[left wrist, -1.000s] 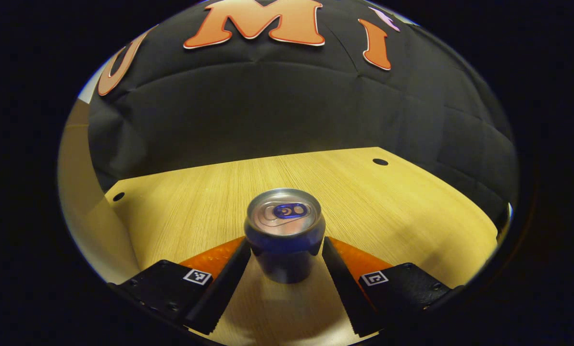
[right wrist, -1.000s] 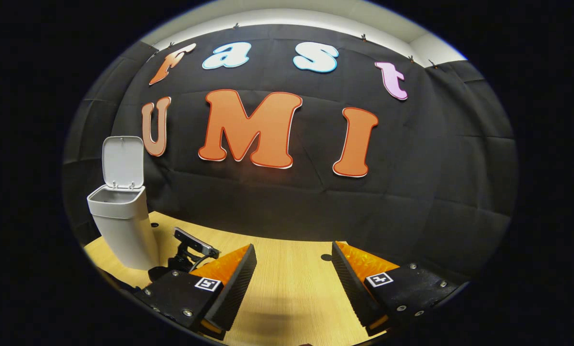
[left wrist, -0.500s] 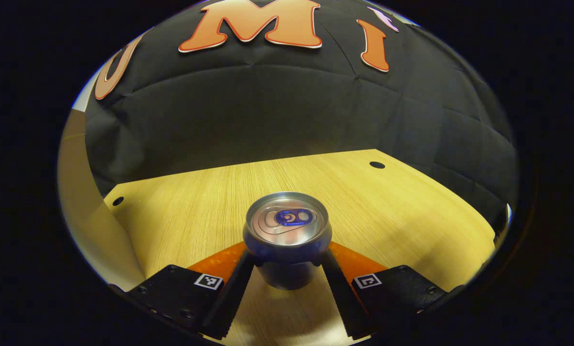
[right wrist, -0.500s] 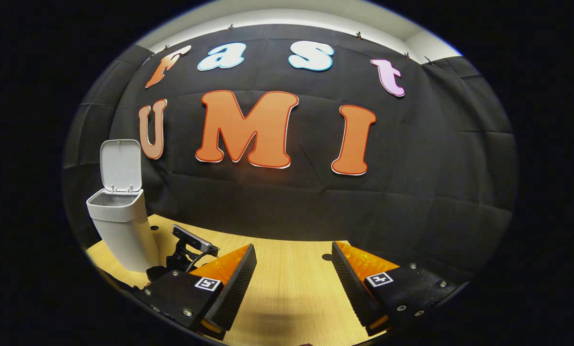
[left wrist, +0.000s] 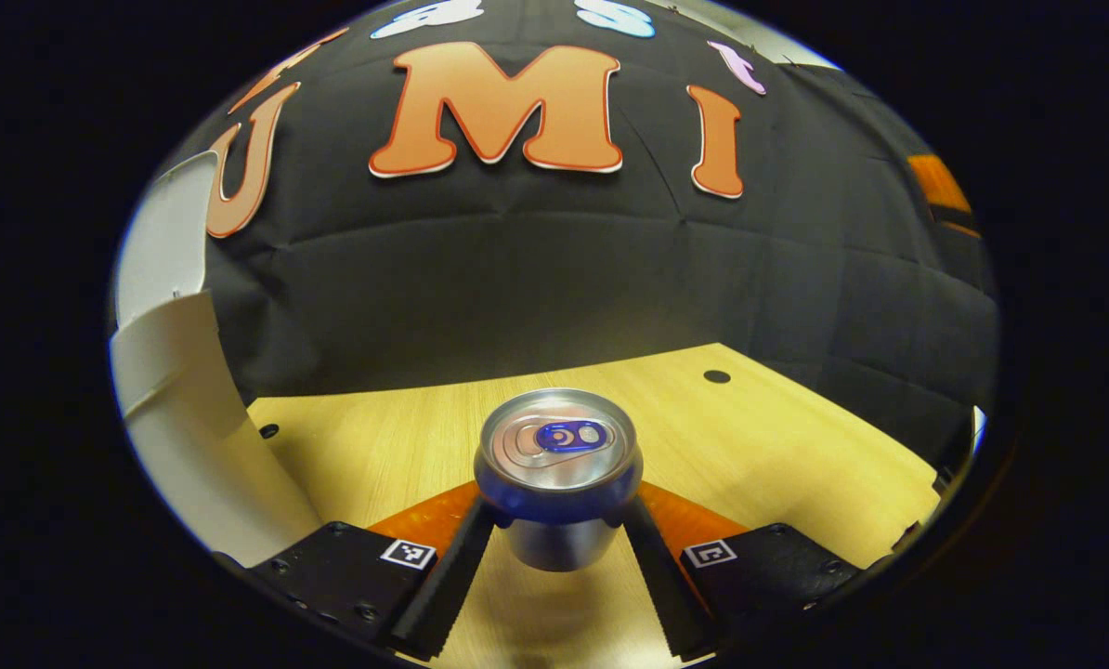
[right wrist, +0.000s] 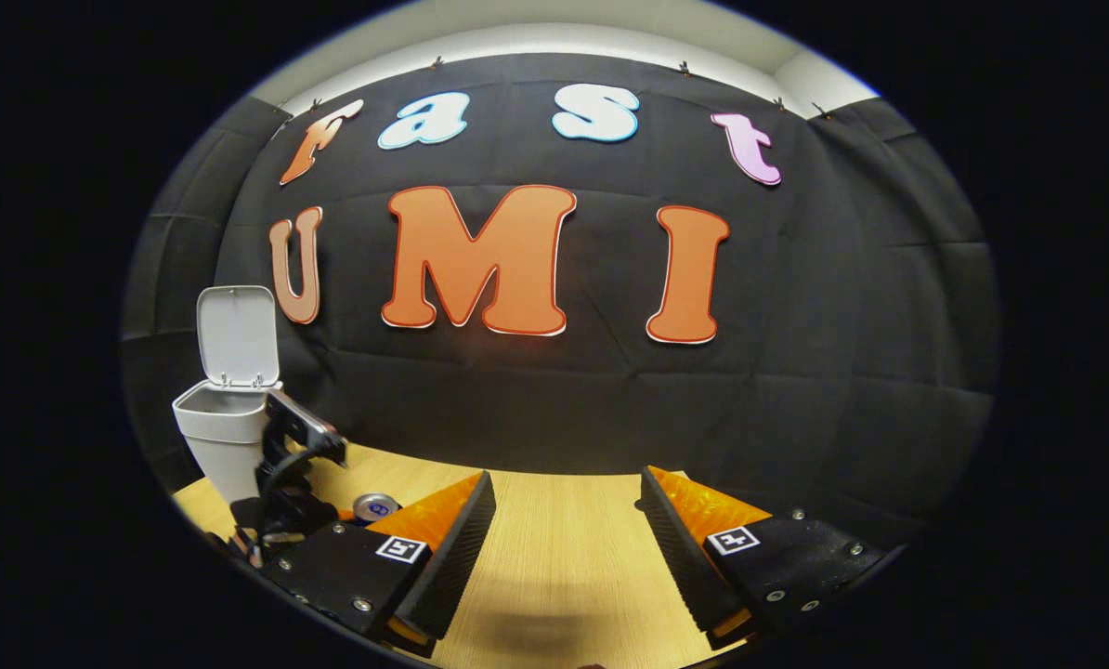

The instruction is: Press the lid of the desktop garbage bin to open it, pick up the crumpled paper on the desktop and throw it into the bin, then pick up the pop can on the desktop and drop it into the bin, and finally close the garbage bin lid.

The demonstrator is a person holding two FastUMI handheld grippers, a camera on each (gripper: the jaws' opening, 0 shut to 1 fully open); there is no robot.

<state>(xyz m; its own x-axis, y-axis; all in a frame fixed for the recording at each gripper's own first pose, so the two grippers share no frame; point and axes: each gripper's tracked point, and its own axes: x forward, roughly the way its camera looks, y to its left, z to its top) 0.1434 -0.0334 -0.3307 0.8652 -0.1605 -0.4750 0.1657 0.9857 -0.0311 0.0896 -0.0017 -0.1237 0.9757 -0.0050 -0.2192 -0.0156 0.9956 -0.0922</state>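
**Clerk:** Item one, pop can (left wrist: 557,474). Upright, silver top with the pull tab facing up, pinched between the two fingers of your left gripper (left wrist: 554,567) just below the shoulder. A soft shadow lies on the desktop (left wrist: 777,446) beneath it, so I judge it lifted clear, though I cannot be certain.

**Operator:** And the bin?

**Clerk:** Item two, desktop garbage bin (right wrist: 225,437). White, standing at the left end of the desktop, lid (right wrist: 237,334) swung upright, mouth open. From the left gripper view its wall (left wrist: 183,418) sits close on your left. Contents: the interior is hidden, so I cannot confirm the crumpled paper is inside; none lies on the wood that shows.

**Operator:** How should I finish this step?

**Clerk:** Keep the can level and the pinch firm; thin aluminium dents, so do not squeeze harder. Carry it left and above the rim, centre it over the mouth, stay clear of the raised lid, then release.

**Operator:** Right side?

**Clerk:** Item three, right gripper (right wrist: 568,548). Fingers spread wide, nothing between them, hanging over bare wood well apart from the bin. Reserve it for the lid.
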